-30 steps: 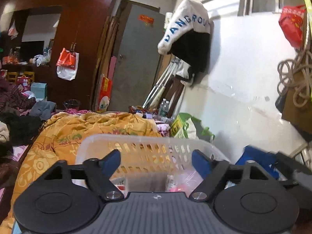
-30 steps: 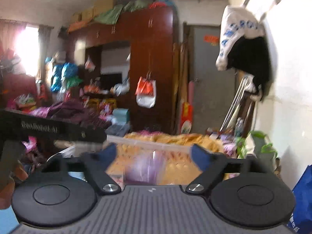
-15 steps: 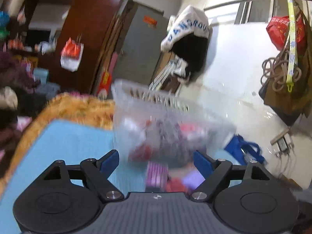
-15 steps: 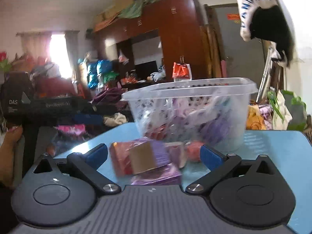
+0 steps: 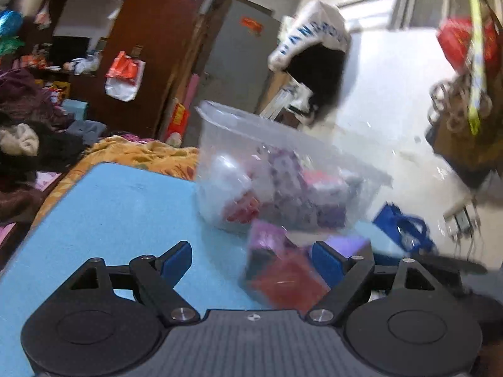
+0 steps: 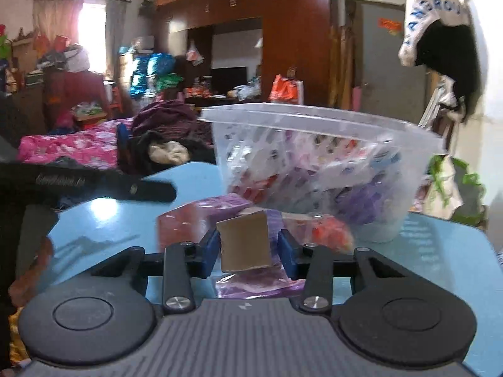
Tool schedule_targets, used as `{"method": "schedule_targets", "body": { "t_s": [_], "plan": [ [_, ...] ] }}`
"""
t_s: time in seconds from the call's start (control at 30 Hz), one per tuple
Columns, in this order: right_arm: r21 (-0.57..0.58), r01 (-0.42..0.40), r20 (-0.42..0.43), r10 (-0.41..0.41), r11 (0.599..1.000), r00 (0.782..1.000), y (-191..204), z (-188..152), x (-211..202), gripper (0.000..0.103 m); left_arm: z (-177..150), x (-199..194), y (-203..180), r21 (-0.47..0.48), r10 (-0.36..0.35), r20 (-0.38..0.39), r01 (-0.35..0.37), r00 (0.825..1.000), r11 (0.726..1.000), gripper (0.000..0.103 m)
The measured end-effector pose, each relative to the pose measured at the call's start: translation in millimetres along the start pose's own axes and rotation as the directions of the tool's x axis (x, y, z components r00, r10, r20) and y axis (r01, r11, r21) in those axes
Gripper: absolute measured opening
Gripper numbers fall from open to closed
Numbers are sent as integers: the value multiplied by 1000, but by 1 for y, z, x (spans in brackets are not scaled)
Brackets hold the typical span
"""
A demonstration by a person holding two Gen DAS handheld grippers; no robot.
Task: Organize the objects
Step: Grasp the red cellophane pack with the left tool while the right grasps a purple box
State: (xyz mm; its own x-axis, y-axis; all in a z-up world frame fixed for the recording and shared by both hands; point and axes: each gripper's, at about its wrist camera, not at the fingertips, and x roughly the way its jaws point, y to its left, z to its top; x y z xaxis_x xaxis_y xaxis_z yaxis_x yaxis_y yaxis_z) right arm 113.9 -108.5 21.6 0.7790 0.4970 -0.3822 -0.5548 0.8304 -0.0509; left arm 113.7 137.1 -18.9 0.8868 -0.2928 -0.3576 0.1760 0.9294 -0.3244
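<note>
Right gripper pressed together on a brown-faced packet, low over blue table. Left gripper spread wide, nothing pinched; red and purple packets lying blurred between and just ahead of its fingers. Beyond, clear perforated basket standing on the table, stuffed with more packets. Farther back, dark wooden wardrobe.

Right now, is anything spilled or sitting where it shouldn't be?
Yes. Several packets lie loose on the blue table in front of the clear basket rather than inside it with the rest. The right gripper has closed around a brown-faced one. No damage is visible.
</note>
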Motion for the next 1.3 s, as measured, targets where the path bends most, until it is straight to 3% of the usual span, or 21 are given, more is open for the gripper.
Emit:
{"method": "schedule_targets", "body": {
  "t_s": [0.27,0.47,0.57,0.6,0.67,0.7,0.93,1.3],
  "plan": [
    [139,-30,119,13,990,993,-37,-12,-30,43,-5,8,-21,115,65,-73,-57,995,992,86],
    [174,-46,147,20,984,989,-49,-15,-31,43,-19,-3,-17,158,176,-86,-161,981,974,86],
    [182,-51,161,22,982,987,-50,-16,-33,43,-22,-2,-25,231,225,-84,-200,971,952,85],
    [181,-50,165,20,982,986,-51,-17,-34,43,-24,0,-28,259,245,-87,-216,966,941,82],
    [182,-52,173,20,982,985,-51,-17,-34,43,-26,1,-33,294,273,-82,-239,958,926,59],
    [183,-53,179,20,982,984,-51,-18,-34,43,-28,2,-33,303,282,-79,-247,956,921,53],
    [184,-42,200,4,982,980,-50,-19,-38,43,-23,-14,-28,252,218,11,-214,976,944,49],
    [192,-32,233,-14,981,972,-51,-19,-42,43,-19,-21,-28,224,158,47,-165,986,961,49]
  ]
}}
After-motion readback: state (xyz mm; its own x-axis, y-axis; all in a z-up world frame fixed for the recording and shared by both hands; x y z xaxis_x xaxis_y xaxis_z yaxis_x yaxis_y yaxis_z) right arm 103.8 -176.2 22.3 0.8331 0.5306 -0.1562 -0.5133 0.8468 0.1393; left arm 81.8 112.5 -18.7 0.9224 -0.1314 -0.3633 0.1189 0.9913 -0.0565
